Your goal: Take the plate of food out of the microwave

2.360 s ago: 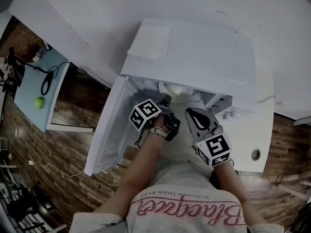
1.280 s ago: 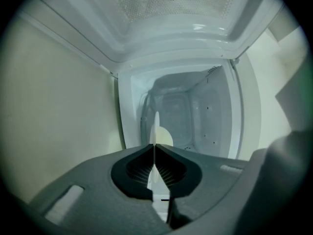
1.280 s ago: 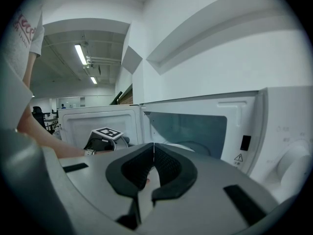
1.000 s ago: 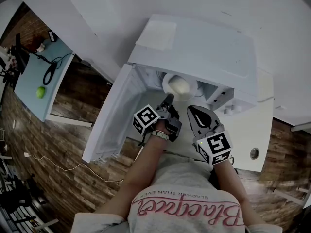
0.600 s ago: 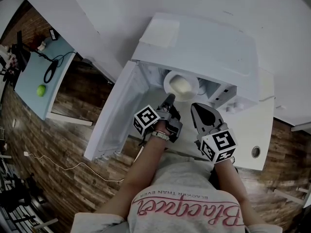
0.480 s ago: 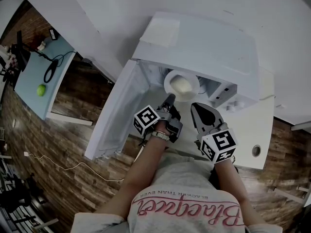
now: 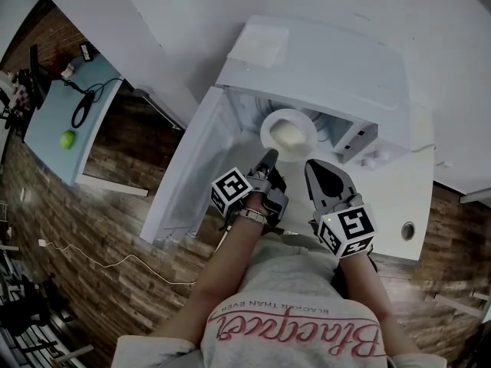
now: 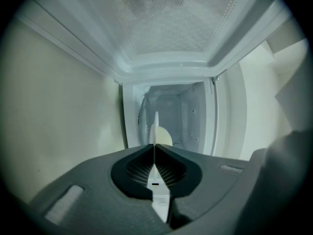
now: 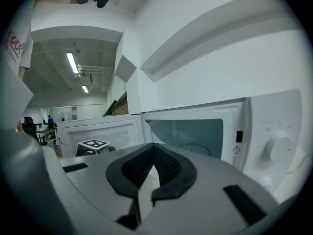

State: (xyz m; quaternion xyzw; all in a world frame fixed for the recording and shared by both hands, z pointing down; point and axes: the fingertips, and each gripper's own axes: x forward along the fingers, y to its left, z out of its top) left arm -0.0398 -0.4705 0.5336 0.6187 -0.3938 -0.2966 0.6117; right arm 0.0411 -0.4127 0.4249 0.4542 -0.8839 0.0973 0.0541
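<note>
Head view: past a shirt point(image 7: 291, 324) printed "BLACKER THAN EVER", both forearms reach forward side by side. The left gripper point(image 7: 268, 157) is clamped on the plate point(image 7: 266, 132) at its near rim, and the right gripper point(image 7: 311, 164) sits alongside, closed on nothing. The round white plate carries pale food point(image 7: 287, 135) in the open microwave point(image 7: 322, 67) mouth.

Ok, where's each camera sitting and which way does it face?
Head view: on the head, looking steeply down at the microwave, door and plate; forearms, left gripper and right gripper show.
Left gripper view: on that gripper, facing into the microwave; its jaws clamp the plate rim.
Right gripper view: on that gripper, facing the microwave's front and dial; its shut, empty jaws show.
Shared: all see the microwave; head and left see the plate.
</note>
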